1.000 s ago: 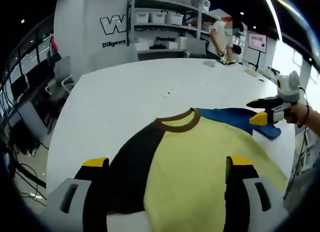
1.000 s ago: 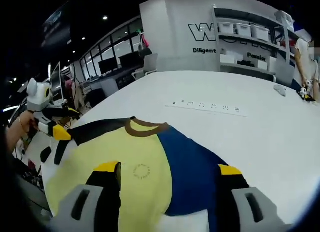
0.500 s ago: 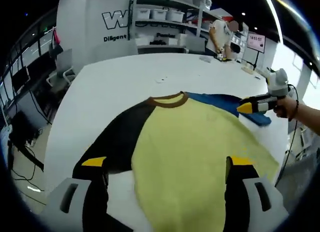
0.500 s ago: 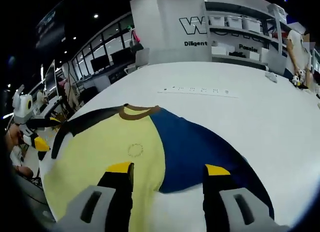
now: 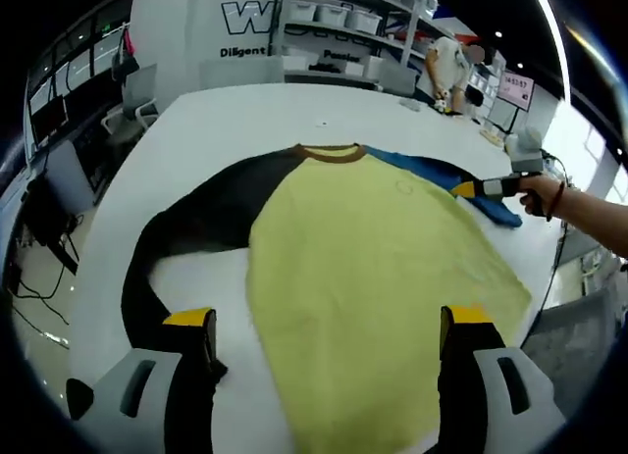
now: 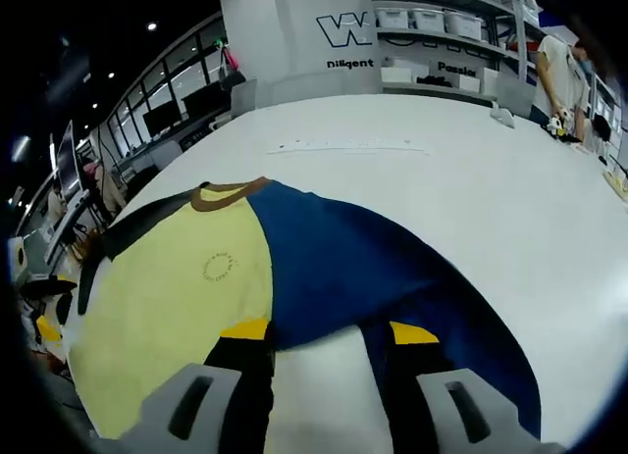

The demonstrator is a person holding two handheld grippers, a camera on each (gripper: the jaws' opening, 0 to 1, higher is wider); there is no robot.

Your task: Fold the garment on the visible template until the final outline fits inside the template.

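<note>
Garment (image 5: 363, 248) lies flat on white surface (image 5: 245, 121), soft & limp so prob. drapes/slides; take black sleeve (image 5: 186, 233) w/ left gripper (image 5: 329, 327), fingers wide, blue sleeve (image 6: 392, 277) w/ right gripper (image 6: 319, 331), fingers narrower, both empty.

Shirt (image 5: 373, 268) spread flat on white table (image 5: 245, 121), yellow body, brown collar (image 6: 228, 192), black sleeve (image 5: 196, 228) stretched to one side, blue sleeve (image 6: 373, 268) to the other, small round logo on chest, unfolded
</note>
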